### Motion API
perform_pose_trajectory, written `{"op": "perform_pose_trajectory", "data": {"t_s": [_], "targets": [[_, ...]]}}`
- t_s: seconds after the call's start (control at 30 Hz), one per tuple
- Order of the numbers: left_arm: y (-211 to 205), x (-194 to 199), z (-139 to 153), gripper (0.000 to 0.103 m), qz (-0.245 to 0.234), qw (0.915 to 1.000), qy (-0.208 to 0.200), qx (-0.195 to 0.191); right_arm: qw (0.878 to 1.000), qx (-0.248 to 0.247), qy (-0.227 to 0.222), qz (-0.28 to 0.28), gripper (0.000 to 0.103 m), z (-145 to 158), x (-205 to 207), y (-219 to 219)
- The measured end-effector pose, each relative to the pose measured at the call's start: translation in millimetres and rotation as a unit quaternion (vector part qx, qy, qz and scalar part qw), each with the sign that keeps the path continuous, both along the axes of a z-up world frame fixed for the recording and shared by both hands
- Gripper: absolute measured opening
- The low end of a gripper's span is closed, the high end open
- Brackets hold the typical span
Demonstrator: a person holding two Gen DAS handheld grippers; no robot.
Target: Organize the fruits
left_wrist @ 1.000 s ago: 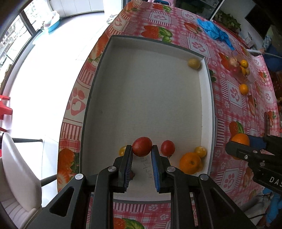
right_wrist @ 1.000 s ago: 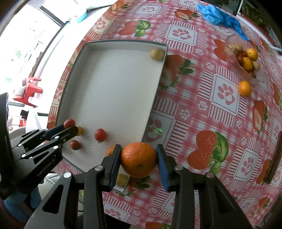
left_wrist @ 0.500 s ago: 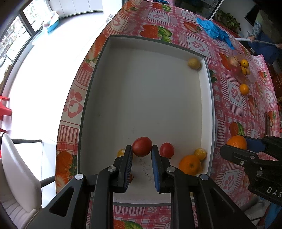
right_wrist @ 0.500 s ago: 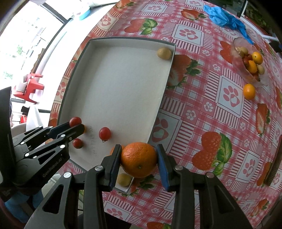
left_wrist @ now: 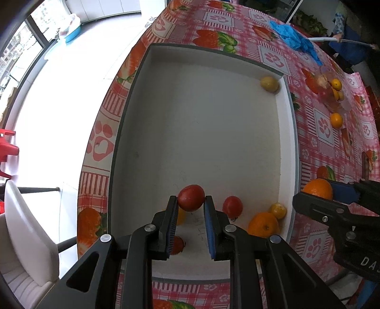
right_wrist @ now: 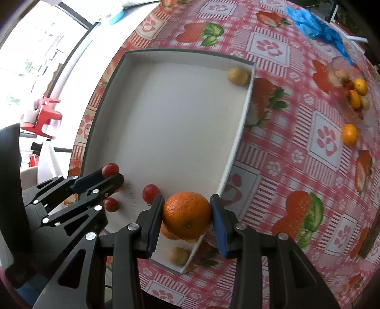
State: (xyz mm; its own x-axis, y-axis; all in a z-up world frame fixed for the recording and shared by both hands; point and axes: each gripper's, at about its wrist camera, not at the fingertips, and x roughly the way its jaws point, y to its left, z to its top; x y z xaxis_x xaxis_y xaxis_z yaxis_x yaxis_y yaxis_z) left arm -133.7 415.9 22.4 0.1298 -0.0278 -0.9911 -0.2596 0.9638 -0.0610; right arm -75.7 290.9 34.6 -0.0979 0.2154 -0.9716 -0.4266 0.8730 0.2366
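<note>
Here, the surface [left_wrist: 268, 19] is covered by a red checked cloth, and a white tray [left_wrist: 288, 133] is set on it. In the tray's near end an orange [left_wrist: 262, 224] and three tomatoes are seen. A second orange [right_wrist: 186, 215] is clamped in the right gripper [right_wrist: 187, 214] over the tray's near right corner. A tomato [left_wrist: 191, 198] is pinched in the left gripper [left_wrist: 191, 206] above the tray's near end.

My left tool [left_wrist: 191, 205] points straight down, its 2 pads clamped on a tomato [left_wrist: 191, 197]. My right tool [right_wrist: 187, 214] tilts steeply down, pads pressed against an orange [right_wrist: 187, 215].
</note>
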Motion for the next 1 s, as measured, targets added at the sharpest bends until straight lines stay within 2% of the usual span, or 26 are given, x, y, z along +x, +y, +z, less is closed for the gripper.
{"op": "perform_pose_trajectory", "data": {"t_s": [0.13,0.27,0.33,0.4,0.43,0.47,0.63,0.7,0.73,0.77,0.83,0.9,1.0], "targets": [[2.4,2.7,-4.0,0.023,0.003,1.0,0.008,0.003,1.0,0.002,0.015,0.008,0.044,-8.8,-0.1,6.8],[2.3,3.3,-6.3,0.023,0.0,0.9999,0.013,-0.001,1.0,0.004,0.013,0.009,0.057,-8.8,-0.5,8.7],[1.4,1.8,-7.0,0.024,-0.004,0.9999,0.016,0.001,1.0,-0.001,0.008,0.007,0.057,-7.2,-0.3,6.9],[0.8,1.4,-7.7,0.039,-0.004,0.9998,0.019,0.003,1.0,-0.001,0.01,-0.002,0.065,-6.7,2.2,1.4],[2.0,-0.1,-7.1,0.059,0.002,0.9998,0.018,0.011,1.0,-0.003,0.008,-0.007,0.067,-6.1,2.8,-1.6],[2.8,-0.8,-6.2,0.071,0.007,0.9997,0.014,0.018,1.0,-0.004,0.006,-0.009,0.069,-5.3,2.7,-4.0],[4.2,-5.6,-0.3,0.072,0.008,0.9999,0.003,0.01,1.0,-0.012,-0.004,-0.009,0.076,2.2,-1.2,-15.8],[3.6,-5.4,-1.0,0.084,0.008,0.9998,0.013,0.012,1.0,-0.014,-0.008,-0.012,0.081,6.9,-2.8,-20.9],[4.7,-5.9,-0.7,0.095,0.014,0.9995,0.018,0.023,1.0,-0.015,-0.01,-0.013,0.082,8.2,-4.3,-24.6],[4.3,-6.2,1.0,0.101,0.018,0.9993,0.016,0.028,1.0,-0.019,-0.014,-0.013,0.083,11.0,-4.7,-27.0],[7.6,-10.1,5.3,0.101,0.025,0.9995,0.005,0.019,0.999,-0.026,-0.02,-0.012,0.088,15.4,-5.5,-32.7],[7.7,-12.2,8.8,0.101,0.027,0.9996,0.002,0.013,0.999,-0.034,-0.028,-0.011,0.097,18.9,-6.9,-34.5],[5.0,-15.5,12.6,0.101,0.017,0.9992,0.007,0.036,0.998,-0.039,-0.051,-0.004,0.103,27.3,-10.7,-39.6]]}}
